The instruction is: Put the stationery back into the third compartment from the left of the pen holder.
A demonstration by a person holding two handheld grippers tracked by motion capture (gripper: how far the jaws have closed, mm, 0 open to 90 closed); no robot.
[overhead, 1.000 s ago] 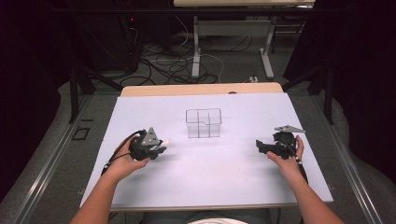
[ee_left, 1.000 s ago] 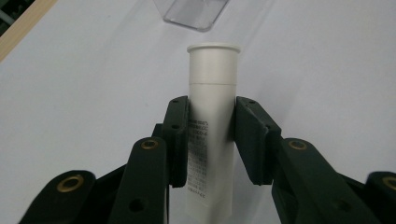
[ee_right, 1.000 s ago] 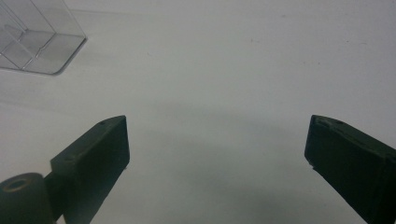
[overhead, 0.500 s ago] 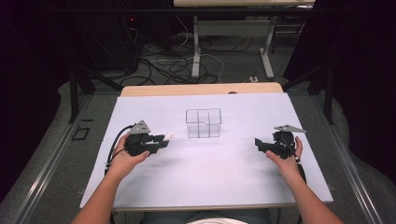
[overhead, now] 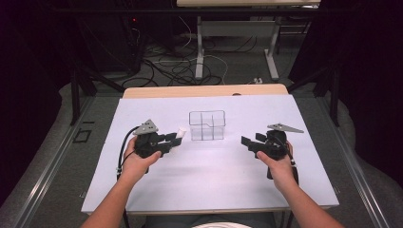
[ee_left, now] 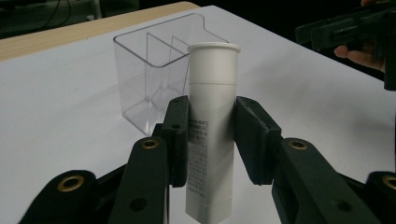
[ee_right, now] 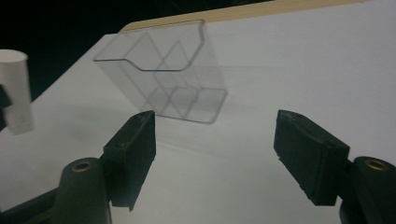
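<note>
Moved closer to the clear box (overhead: 206, 126) since earlier — left gripper (overhead: 175, 141) clamped on a white tube (ee_left: 211, 126); right gripper (overhead: 247, 142) spread wide, holding nothing

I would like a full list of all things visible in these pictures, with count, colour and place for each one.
clear organiser: 1, transparent, with inner compartments, centre of the white mat, empty as far as can be seen
white tube: 1, white with small print, held between the left gripper's jaws, just left of the organiser
white mat: 1, white, covering most of the table
table: 1, light wood, edge visible beyond the mat
cables: several, black and white, on the floor behind the table
left gripper: 1, black, closed on the tube
right gripper: 1, black, jaws open, right of the organiser
</note>
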